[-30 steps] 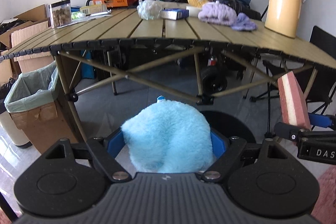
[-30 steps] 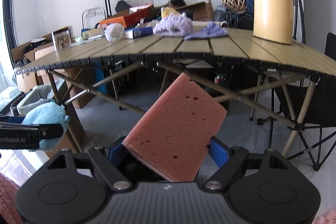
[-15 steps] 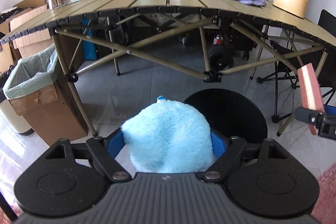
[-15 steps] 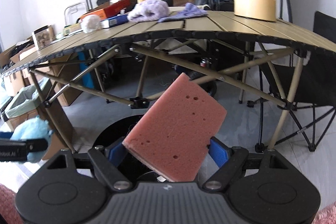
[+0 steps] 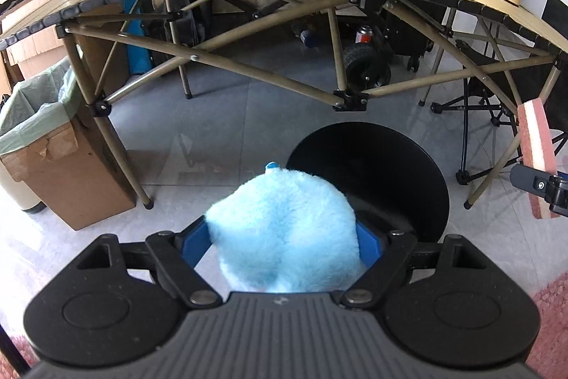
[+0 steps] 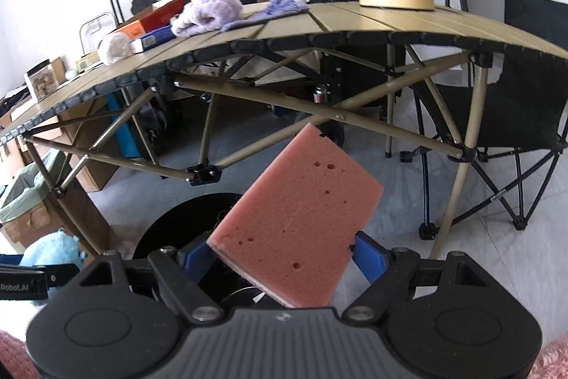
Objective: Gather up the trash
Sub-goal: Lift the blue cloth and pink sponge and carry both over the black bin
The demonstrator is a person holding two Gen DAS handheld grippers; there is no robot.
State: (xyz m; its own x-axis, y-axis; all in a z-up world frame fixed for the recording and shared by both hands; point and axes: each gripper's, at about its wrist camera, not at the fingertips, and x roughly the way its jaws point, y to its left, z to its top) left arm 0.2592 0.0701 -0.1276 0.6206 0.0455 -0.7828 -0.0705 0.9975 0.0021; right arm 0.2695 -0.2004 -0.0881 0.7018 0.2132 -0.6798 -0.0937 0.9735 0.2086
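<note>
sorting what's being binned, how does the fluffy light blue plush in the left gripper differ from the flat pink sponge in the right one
The fluffy light blue plush is rounded and furry; the flat pink sponge is a flat slab pitted with holes. The plush fills the gap between its jaws; the sponge sits tilted, one corner pointing up. Both are clamped between blue pads, one by the left gripper, one by the right gripper, above a black round bin.

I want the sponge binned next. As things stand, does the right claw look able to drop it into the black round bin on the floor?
Probably yes. The right claw grips the pink sponge just above the black bin, whose open mouth lies below with nothing between them.
</note>
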